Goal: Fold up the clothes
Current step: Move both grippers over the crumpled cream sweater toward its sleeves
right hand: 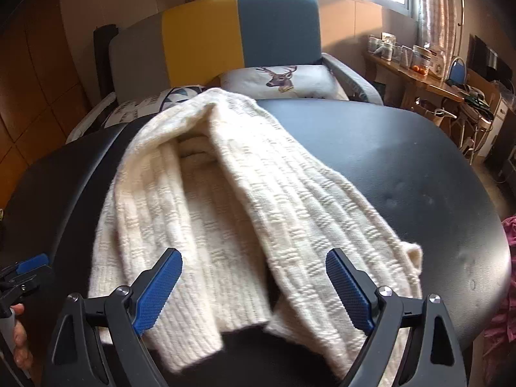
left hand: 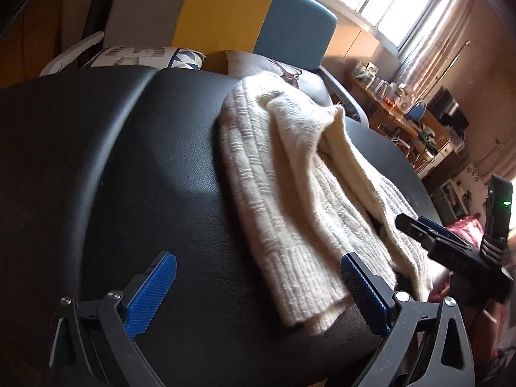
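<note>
A cream knitted sweater (left hand: 290,187) lies lengthwise on the black padded table (left hand: 145,161), its sides folded in over the middle and its ribbed hem toward me. My left gripper (left hand: 258,264) is open just above the table. Its right finger (left hand: 361,290) stands beside the hem's corner, and the left finger is over bare table. In the right wrist view the sweater (right hand: 225,193) fills the middle. My right gripper (right hand: 254,258) is open over its near hem, holding nothing. The right gripper (left hand: 419,229) also shows at the sweater's far side in the left wrist view.
A sofa (right hand: 238,38) with grey, yellow and blue back panels stands behind the table, with a deer cushion (right hand: 280,79) on it. A cluttered wooden desk (right hand: 429,80) lines the right wall under the window. Pink cloth (right hand: 506,290) lies off the table's right edge. A hand (right hand: 17,338) holds the left gripper (right hand: 30,264).
</note>
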Tool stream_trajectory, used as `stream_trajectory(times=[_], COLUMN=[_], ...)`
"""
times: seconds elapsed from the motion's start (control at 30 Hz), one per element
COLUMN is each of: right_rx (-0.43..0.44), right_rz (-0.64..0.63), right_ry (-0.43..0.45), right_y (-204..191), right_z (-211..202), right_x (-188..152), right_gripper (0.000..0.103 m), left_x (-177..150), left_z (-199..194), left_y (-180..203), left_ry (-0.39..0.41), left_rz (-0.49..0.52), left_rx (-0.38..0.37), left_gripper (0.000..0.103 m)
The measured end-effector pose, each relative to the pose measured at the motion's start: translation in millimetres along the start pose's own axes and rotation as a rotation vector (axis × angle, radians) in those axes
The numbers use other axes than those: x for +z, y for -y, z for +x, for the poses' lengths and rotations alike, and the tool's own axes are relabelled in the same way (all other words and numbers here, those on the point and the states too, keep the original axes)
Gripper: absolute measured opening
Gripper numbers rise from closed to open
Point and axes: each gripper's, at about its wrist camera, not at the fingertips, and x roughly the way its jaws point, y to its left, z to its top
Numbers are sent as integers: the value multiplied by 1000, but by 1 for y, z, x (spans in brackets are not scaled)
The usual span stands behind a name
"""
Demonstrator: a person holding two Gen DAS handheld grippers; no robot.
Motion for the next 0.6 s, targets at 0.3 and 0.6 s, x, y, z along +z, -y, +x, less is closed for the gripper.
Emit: stream_trajectory(times=[0.3,0.6], right_rx=[-112,37], right_rz=[50,184], right_ry=[-7,-11], right_y=[68,111], right_z=[-9,-19], right_x=[-8,-47], right_gripper=[92,92], left_x=[-12,-4], left_z=[-15,-16], left_y=[-56,-22], left_ry=[8,-21], left_rz=[-106,25], left_rx=[103,30], left_gripper=[102,102])
